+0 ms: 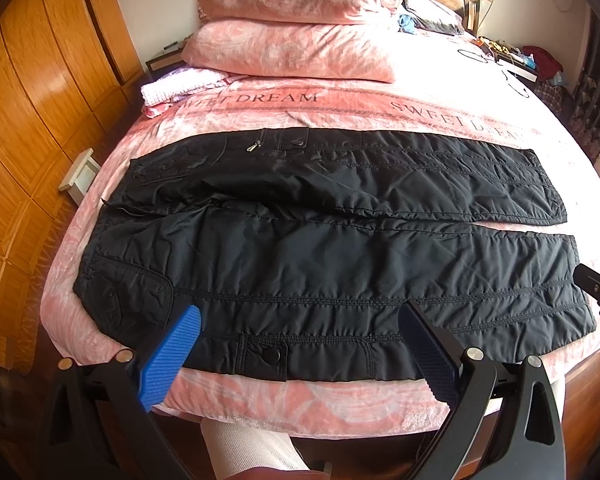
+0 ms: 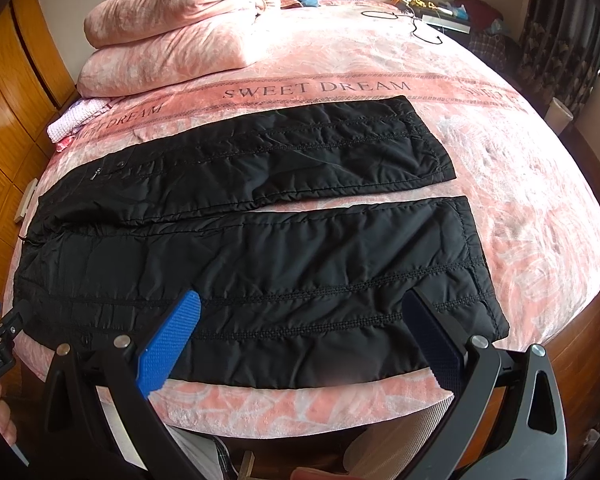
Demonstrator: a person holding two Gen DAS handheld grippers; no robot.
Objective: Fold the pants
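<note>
Blue ribbed pads (image 1: 170, 360) of the left gripper (image 1: 300, 356) sit spread wide, nothing between them, hovering over the near edge of the pants (image 1: 320, 264). Same on the other side: right gripper (image 2: 304, 344) fingers (image 2: 170, 344) also wide apart and empty, poised above the near leg's lower half.

Pants are black, quilted, laid flat on a pink bed cover (image 2: 520, 200). Long axis runs left to right across both views, roughly square to the direction the fingers point. Waistband (image 1: 112, 216) at the left end, cuffs at the right. Legs lie side by side, splayed slightly apart toward the cuffs, pink showing in the gap.

Key relation: near leg (image 2: 300, 272) lies just ahead of and under both sets of fingers; far leg (image 2: 300, 152) lies beyond it, toward the pillows (image 1: 292, 52). Left gripper is nearer the waist and hip pocket (image 1: 128, 296), with a snap tab (image 1: 270, 356) between its fingers at the near hem. Right gripper is nearer the near leg's cuff (image 2: 480, 264), its right finger almost at that corner.

Judgement: no fold made yet. Likely first step is a lengthwise fold, near leg lifted by its near edge and carried away over the far leg, left taking the waist end, right the cuff end. Neither touches cloth as far as I can tell.
</note>
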